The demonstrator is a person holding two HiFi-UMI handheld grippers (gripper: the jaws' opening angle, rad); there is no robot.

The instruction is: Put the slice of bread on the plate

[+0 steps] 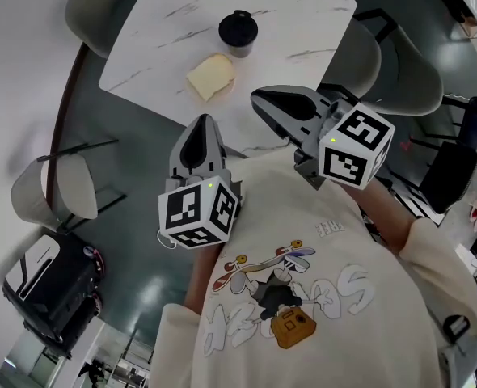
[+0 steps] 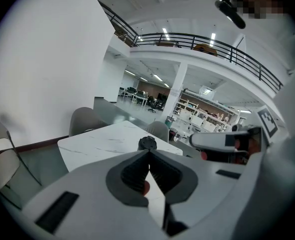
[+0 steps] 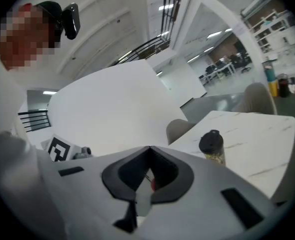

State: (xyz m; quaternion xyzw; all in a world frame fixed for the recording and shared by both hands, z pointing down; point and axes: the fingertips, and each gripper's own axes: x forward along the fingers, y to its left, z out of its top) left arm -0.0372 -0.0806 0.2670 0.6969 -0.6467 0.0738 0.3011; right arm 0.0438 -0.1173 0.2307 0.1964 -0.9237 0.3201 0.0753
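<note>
A pale yellow slice of bread (image 1: 211, 76) lies on the white marble table (image 1: 287, 14), near its front edge. Just behind it stands a cup with a black lid (image 1: 238, 33), also visible in the left gripper view (image 2: 147, 143) and the right gripper view (image 3: 211, 146). My left gripper (image 1: 202, 126) is held close to my chest, short of the table, shut with nothing in it (image 2: 149, 153). My right gripper (image 1: 259, 98) hangs over the table's near edge, right of the bread, its jaws together and empty (image 3: 149, 149). No plate shows in any view.
Grey chairs stand round the table at the far left (image 1: 101, 6) and the right (image 1: 408, 63). Another chair (image 1: 52, 188) and a black bag (image 1: 52, 285) are on the dark floor to my left.
</note>
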